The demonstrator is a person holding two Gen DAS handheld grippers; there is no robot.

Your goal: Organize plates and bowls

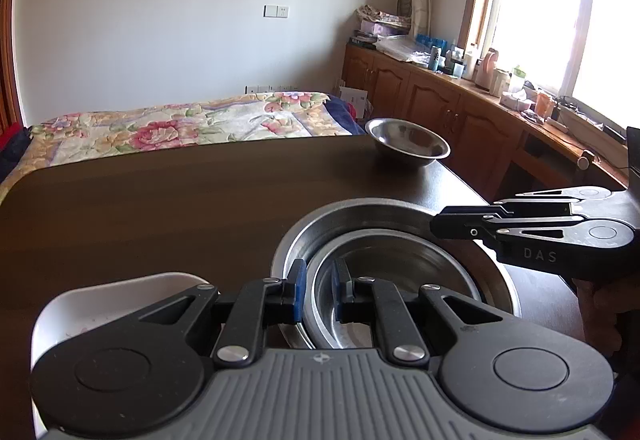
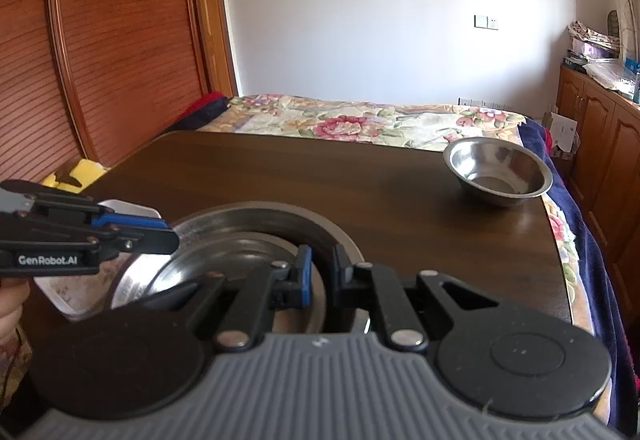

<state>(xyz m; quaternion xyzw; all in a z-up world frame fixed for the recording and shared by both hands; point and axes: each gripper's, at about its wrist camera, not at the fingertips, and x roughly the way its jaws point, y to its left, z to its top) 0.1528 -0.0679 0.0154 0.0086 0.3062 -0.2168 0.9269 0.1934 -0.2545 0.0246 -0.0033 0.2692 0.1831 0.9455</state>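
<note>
- Stacking is proceeding near the dark wooden table's (image 1: 160, 199) front edge: a smaller steel dish (image 1: 384, 280) is sitting nested inside a wide steel plate (image 1: 360, 211).
- Left gripper (image 1: 320, 294) is straddling the dish rim, fingers parted, apparently unclamped.
- Right gripper (image 2: 320, 276) is likewise bracketing the rim; whether it is clamping cannot be told.
- A round steel bowl (image 2: 498, 171) is waiting well apart at the far right corner.

L gripper (image 1: 321, 294) low at near edge of table (image 1: 160, 199), fingers slightly apart. R gripper (image 2: 322, 278) opposite, also narrowly parted. Hand (image 2: 10, 314) partly visible behind L unit.

3 steel bowls (image 1: 408, 143), 1 white plate (image 1: 100, 304).
</note>
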